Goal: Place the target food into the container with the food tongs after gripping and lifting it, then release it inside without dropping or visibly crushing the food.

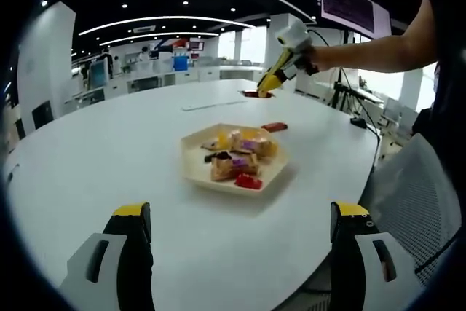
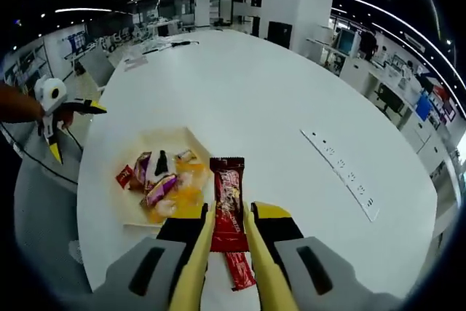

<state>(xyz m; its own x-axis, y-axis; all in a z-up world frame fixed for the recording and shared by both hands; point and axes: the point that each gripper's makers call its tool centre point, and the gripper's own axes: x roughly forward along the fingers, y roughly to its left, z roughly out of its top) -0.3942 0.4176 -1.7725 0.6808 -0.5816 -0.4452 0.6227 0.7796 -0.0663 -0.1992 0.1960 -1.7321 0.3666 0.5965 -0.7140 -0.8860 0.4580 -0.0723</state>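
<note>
Left gripper view: right gripper [image 1: 263,90] at 12 o'clock of the tray [image 1: 195,156], jaw tips merged with a red blob, can't tell what it grips or how far it is closed. Snacks on tray overlap, labels too small to read. Left gripper [image 1: 240,232] bodies cut off at bottom edge.

Right gripper view: red packet [image 2: 227,209] lower part hidden between the jaws; wrapper text unreadable. Tray near edge covered by the left jaw. Left gripper [image 2: 73,129] at 9 o'clock, tiny, opening unclear.
</note>
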